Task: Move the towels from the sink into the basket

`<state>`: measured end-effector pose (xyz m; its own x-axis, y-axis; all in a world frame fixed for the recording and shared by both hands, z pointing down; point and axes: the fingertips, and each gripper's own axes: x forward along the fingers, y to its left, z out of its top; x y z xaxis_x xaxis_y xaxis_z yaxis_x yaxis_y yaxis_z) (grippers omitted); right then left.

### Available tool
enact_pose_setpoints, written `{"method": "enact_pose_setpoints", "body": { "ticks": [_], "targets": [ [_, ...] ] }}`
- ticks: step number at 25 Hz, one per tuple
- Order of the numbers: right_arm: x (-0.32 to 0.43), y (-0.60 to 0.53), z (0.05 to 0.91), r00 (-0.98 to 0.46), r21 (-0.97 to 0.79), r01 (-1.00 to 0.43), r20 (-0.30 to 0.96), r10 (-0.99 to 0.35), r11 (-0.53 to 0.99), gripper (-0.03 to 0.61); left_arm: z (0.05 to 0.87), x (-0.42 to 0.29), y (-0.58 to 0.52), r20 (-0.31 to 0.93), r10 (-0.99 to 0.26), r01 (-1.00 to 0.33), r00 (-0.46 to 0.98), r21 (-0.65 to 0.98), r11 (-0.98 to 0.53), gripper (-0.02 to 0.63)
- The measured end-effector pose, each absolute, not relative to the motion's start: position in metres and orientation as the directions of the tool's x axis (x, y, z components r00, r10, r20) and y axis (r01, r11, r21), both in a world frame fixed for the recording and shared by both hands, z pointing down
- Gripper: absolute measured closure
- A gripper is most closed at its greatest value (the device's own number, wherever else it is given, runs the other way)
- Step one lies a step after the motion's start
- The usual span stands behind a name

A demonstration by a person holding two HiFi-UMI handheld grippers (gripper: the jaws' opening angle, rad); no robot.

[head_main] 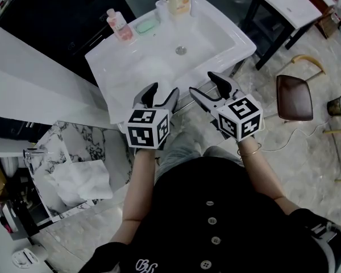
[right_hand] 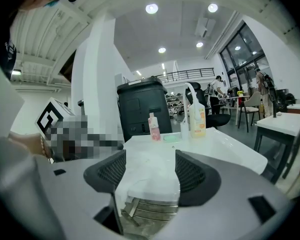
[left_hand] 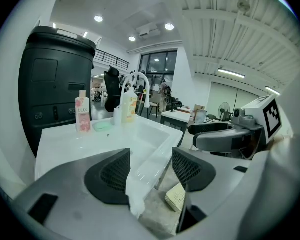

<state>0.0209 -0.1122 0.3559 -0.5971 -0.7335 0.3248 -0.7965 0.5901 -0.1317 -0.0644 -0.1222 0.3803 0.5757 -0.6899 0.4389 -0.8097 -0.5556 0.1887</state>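
Left gripper point(head_main: 163, 90) and right gripper point(head_main: 203, 83) hover wide-jawed, empty, near the sink point(head_main: 238, 38); a towel point(head_main: 79, 181) fills the basket point(head_main: 105, 147)

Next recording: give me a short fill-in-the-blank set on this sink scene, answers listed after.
1. The left gripper and the right gripper both hold their jaws ___.
2. Beside the pink bottle on the sink lies a ___ soap bar.
3. At the person's left, a white towel lies in the ___.

Missing words: open; green; basket.
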Motion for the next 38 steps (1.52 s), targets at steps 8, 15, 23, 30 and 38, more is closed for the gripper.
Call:
{"method": "enact_pose_setpoints", "body": {
  "ticks": [8, 15, 23, 30, 38],
  "targets": [
    [0.014, -0.122, 0.363, -0.59, -0.141, -0.801, 0.354, -0.725, 0.582, 0.289, 0.388, -0.069, -0.131, 0.462, -0.669, -0.803, 0.582, 0.2, -0.561, 0.373],
    [-0.012, -0.135, 0.363, -0.612, -0.15, -0.782, 0.372, -0.698, 0.606, 0.289, 0.392, -0.098, -0.139, 0.485, -0.673, -0.822, 0.558, 0.208, -0.531, 0.373],
    [-0.049, -0.142, 0.38, -0.654, -0.166, -0.737, 0.419, -0.63, 0.655, 0.287, 0.407, -0.14, -0.14, 0.536, -0.682, -0.86, 0.497, 0.2, -0.469, 0.373],
    [-0.076, -0.144, 0.4, -0.679, -0.18, -0.699, 0.471, -0.564, 0.692, 0.28, 0.432, -0.165, -0.134, 0.61, -0.643, -0.871, 0.462, 0.177, -0.458, 0.373],
    [-0.105, -0.136, 0.433, -0.69, -0.171, -0.638, 0.56, -0.459, 0.751, 0.263, 0.454, -0.19, -0.135, 0.661, -0.63, -0.895, 0.408, 0.15, -0.421, 0.373]
  ]
}}
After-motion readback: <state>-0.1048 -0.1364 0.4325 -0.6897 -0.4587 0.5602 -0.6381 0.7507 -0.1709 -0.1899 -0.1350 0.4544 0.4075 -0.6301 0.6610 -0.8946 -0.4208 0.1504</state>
